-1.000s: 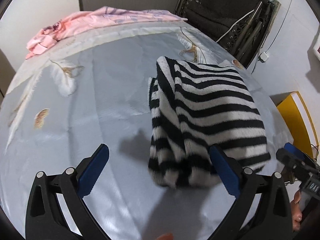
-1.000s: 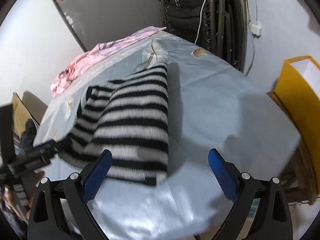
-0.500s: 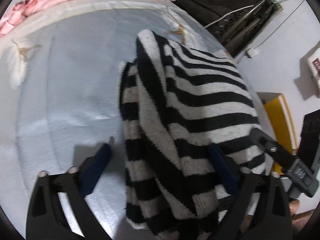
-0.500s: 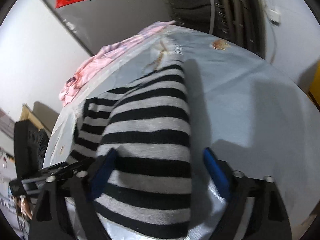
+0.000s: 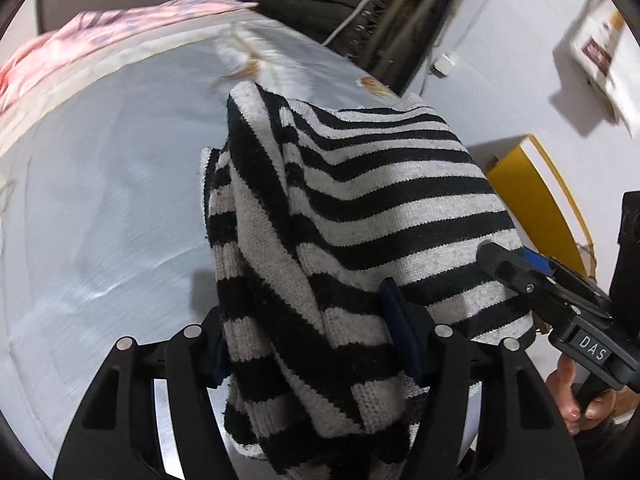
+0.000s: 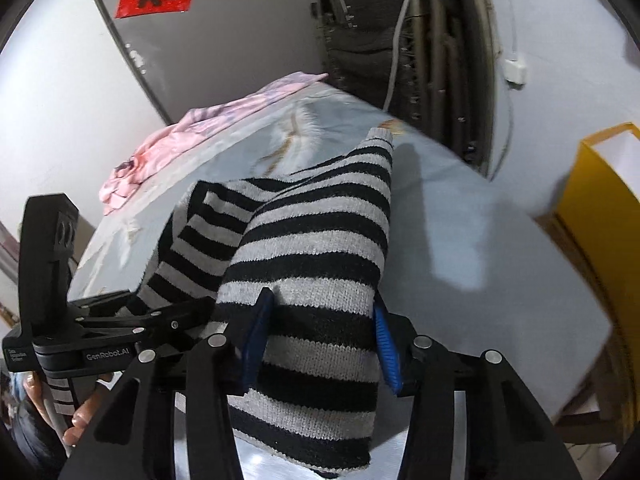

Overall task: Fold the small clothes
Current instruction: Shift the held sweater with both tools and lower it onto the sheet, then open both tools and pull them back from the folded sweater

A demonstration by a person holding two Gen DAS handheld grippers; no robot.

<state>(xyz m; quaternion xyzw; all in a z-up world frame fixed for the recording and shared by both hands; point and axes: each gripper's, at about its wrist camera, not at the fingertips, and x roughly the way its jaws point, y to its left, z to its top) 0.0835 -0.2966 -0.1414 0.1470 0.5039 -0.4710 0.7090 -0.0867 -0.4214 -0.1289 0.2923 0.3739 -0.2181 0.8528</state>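
Striped sweater (image 5: 384,208) pinched by left claw (image 5: 308,336), right claw (image 6: 316,340)

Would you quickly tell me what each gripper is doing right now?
Left gripper: closed on the striped sweater.
Right gripper: closed on the same striped sweater.

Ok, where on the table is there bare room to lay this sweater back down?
Bare cloth lies left of the sweater, from there back toward the pink garment at the far edge. A second bare patch lies right of the sweater, reaching the table edge by the yellow box. The near edge is crowded: left tool and right tool both clamp the sweater there.
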